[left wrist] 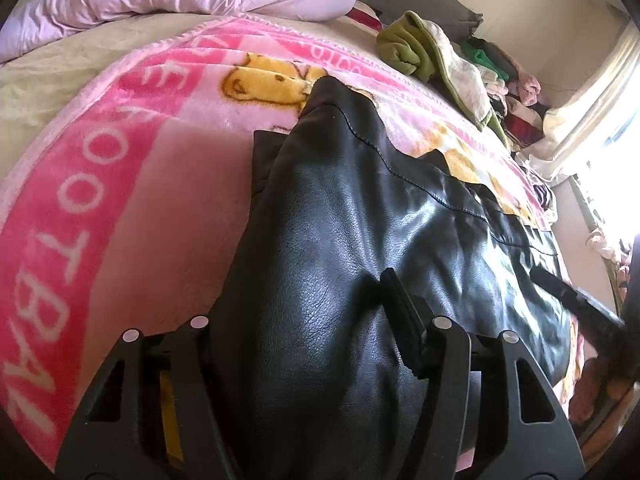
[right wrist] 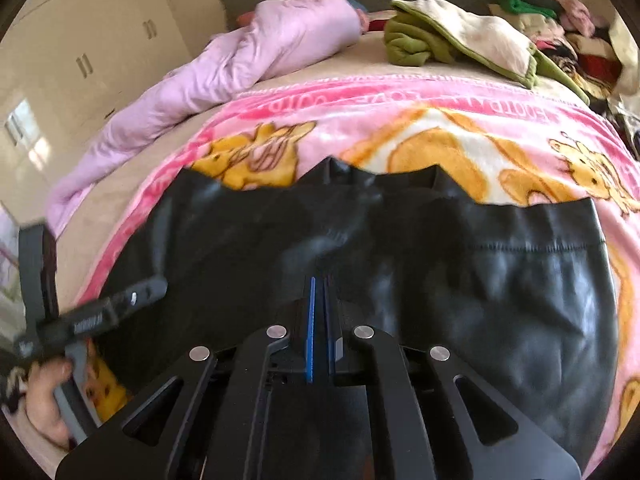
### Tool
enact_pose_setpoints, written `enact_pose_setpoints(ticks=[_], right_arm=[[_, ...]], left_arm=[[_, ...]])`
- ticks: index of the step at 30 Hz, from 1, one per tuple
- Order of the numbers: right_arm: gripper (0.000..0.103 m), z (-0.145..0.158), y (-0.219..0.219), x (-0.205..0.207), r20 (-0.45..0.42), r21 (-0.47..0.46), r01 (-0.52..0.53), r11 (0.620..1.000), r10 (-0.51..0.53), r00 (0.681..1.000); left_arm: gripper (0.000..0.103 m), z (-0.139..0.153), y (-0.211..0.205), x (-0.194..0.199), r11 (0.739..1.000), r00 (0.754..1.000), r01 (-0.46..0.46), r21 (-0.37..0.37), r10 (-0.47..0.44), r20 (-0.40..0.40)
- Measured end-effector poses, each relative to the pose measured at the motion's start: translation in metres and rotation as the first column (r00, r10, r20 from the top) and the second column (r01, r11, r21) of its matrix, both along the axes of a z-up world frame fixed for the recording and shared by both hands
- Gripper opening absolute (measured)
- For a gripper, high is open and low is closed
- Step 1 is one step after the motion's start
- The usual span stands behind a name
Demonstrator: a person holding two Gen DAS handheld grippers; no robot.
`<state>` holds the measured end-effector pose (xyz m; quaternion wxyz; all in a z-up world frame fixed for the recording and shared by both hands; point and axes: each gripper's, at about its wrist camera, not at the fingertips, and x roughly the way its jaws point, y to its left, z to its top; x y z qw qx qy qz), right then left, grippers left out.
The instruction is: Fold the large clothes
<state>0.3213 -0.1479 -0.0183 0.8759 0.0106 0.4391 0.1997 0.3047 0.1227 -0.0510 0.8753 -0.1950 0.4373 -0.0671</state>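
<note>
A big black leather jacket lies spread out on a pink blanket with yellow bears on it. The blanket covers a bed.

The left gripper is down low, right on the near part of the jacket. A fat fold of the black leather bulges up between its jaws. The right finger shows, pushed into the leather. The other finger is hidden behind the fold. The jaws are about half spread with the leather filling the gap, so they look like they are pinching the jacket.

The right gripper points down over the middle of the jacket. Its jaws are pressed together, blue pads almost touching. Nothing can be seen between them. The picture is blurry there, so I cannot tell if the tips touch the leather.

In the right wrist view the left gripper sits at the left edge, with a hand holding its handle.

At the far side of the bed lies a puffy lilac quilt. Next to it is a green and cream blanket, partly folded. A messy pile of clothes sits in the far right corner. White cupboard doors stand on the left wall.
</note>
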Motion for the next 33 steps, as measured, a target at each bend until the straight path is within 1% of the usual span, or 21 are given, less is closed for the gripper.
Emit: enact_pose_setpoints(ticks=[2, 5, 8, 10, 11, 12, 13, 14, 17, 20, 23, 24, 27, 30, 32, 33], right_arm=[[0.004, -0.013, 0.001, 0.002, -0.029, -0.029, 0.015, 0.999, -0.016, 0.999], [0.001, -0.041, -0.003, 0.011, -0.113, -0.010, 0.046, 0.999, -0.047, 0.993], [0.001, -0.049, -0.005, 0.011, -0.122, 0.006, 0.057, 0.998, -0.056, 0.991], [0.001, -0.048, -0.002, 0.011, -0.115, -0.014, 0.033, 0.999, -0.034, 0.993], [0.001, -0.046, -0.004, 0.011, -0.124, -0.010, 0.025, 1.000, -0.026, 0.992], [0.001, -0.039, -0.008, 0.008, -0.130, 0.012, 0.028, 1.000, -0.026, 0.991], [0.002, -0.030, -0.013, 0.002, -0.114, 0.045, 0.024, 0.999, -0.019, 0.993], [0.002, -0.018, -0.017, -0.010, -0.077, 0.078, 0.002, 0.997, 0.004, 0.997], [0.002, -0.002, -0.020, -0.043, -0.039, 0.094, -0.039, 0.995, 0.043, 0.998], [0.002, -0.008, -0.015, -0.064, -0.050, 0.077, -0.057, 0.995, 0.061, 0.997], [0.002, -0.033, -0.009, -0.065, -0.103, 0.042, -0.054, 0.998, 0.058, 0.993], [0.002, -0.043, -0.008, -0.064, -0.115, 0.046, -0.047, 0.998, 0.052, 0.992], [0.001, -0.056, -0.012, -0.060, -0.130, 0.086, -0.017, 0.996, 0.028, 0.991], [0.001, -0.045, -0.016, -0.064, -0.126, 0.096, -0.027, 0.995, 0.039, 0.991], [0.002, -0.029, -0.024, -0.076, -0.097, 0.128, -0.029, 0.991, 0.042, 0.994], [0.004, -0.020, -0.027, -0.085, -0.072, 0.137, -0.042, 0.990, 0.052, 0.996]], left_arm=[[0.048, 0.003, -0.001, -0.003, 1.000, 1.000, 0.001, 0.004, -0.001, 0.013], [0.042, 0.010, -0.003, -0.007, 1.000, 0.999, 0.002, 0.004, -0.002, 0.039], [0.038, 0.017, -0.005, -0.010, 1.000, 0.998, 0.004, 0.009, -0.005, 0.064], [0.037, 0.019, -0.005, -0.011, 1.000, 0.997, 0.003, 0.007, -0.004, 0.073], [0.037, 0.020, -0.006, -0.012, 1.000, 0.997, 0.002, 0.006, -0.002, 0.074], [0.037, 0.021, -0.006, -0.014, 1.000, 0.997, 0.000, 0.009, -0.001, 0.076], [0.037, 0.022, -0.007, -0.015, 1.000, 0.997, 0.001, 0.013, -0.002, 0.081], [0.037, 0.024, -0.007, -0.016, 1.000, 0.996, 0.003, 0.013, -0.004, 0.087], [0.037, 0.029, -0.010, -0.018, 1.000, 0.995, 0.005, 0.019, -0.006, 0.099], [0.037, 0.033, -0.012, -0.020, 1.000, 0.994, 0.009, 0.026, -0.012, 0.110], [0.037, 0.035, -0.014, -0.024, 1.000, 0.993, 0.015, 0.023, -0.017, 0.120], [0.037, 0.036, -0.015, -0.024, 1.000, 0.992, 0.018, 0.022, -0.021, 0.122], [0.037, 0.039, -0.023, -0.028, 0.998, 0.990, 0.024, 0.053, -0.031, 0.138], [0.037, 0.044, -0.026, -0.030, 0.997, 0.987, 0.021, 0.068, -0.031, 0.158], [0.037, 0.046, -0.025, -0.032, 0.998, 0.985, 0.024, 0.061, -0.034, 0.167], [0.037, 0.047, -0.025, -0.032, 0.998, 0.985, 0.026, 0.058, -0.035, 0.169]])
